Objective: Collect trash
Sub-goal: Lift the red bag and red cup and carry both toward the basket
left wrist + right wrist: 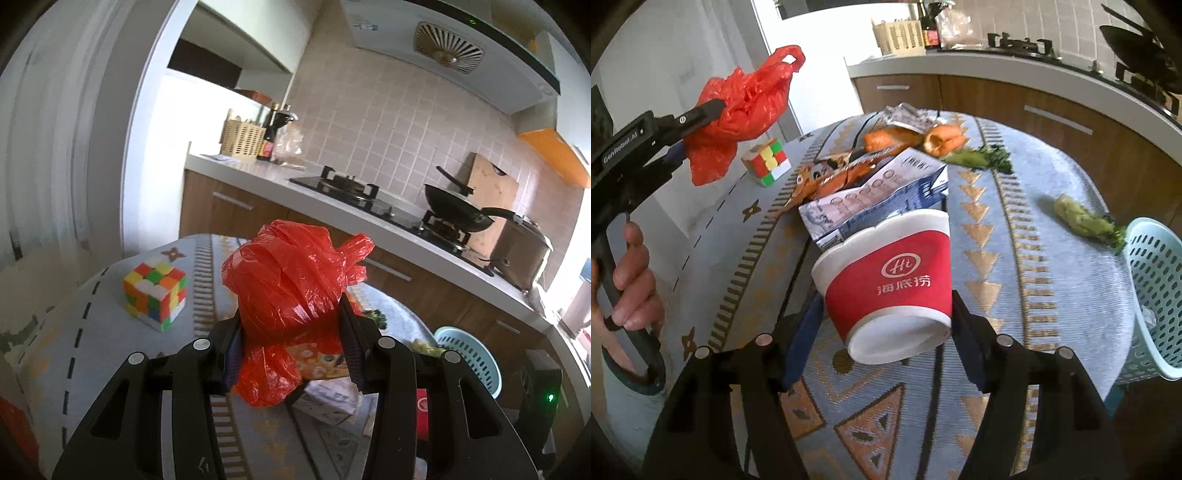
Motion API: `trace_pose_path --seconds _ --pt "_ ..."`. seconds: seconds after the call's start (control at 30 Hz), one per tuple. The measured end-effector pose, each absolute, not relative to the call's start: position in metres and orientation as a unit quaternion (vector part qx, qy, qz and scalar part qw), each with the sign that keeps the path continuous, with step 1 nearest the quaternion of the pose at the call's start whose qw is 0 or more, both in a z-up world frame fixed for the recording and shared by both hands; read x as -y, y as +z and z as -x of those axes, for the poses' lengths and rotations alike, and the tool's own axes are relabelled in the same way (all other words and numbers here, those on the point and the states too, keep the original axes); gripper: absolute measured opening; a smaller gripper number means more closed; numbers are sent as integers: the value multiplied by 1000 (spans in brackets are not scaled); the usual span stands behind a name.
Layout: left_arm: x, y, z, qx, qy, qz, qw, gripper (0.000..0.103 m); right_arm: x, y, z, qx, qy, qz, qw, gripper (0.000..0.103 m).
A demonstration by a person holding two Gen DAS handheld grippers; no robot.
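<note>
My left gripper (291, 314) is shut on a crumpled red plastic bag (291, 273) and holds it above the table. The right wrist view shows this gripper (698, 129) at the upper left with the bag (746, 107) bunched in its jaws, and a person's hand (631, 280) on its handle. My right gripper (886, 299) is shut on a red and white paper cup (890, 273), tilted with its base toward the camera. Behind the cup lie a blue and white carton (879, 195), an orange snack wrapper (831, 173), carrot pieces (942, 138) and greens (982, 157).
A light blue perforated basket (1156, 295) stands at the table's right edge, with a vegetable scrap (1082, 218) beside it. A Rubik's cube (768, 160) sits at the far left of the patterned tablecloth (1034, 295). A kitchen counter with a stove (340, 184) and wok (458, 210) runs behind.
</note>
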State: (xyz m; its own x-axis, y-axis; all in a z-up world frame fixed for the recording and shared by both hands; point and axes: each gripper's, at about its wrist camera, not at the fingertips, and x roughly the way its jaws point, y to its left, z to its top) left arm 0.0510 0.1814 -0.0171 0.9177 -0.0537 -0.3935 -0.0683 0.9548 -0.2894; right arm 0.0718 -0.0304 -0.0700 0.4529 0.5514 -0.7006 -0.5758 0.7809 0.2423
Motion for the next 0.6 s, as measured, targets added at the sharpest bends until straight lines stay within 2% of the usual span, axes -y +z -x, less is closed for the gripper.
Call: trace_pose_path --seconds 0.6 --pt "-75 10 -78 -205 -93 90 970 43 144 -26 -84 -335 234 -41 912 64"
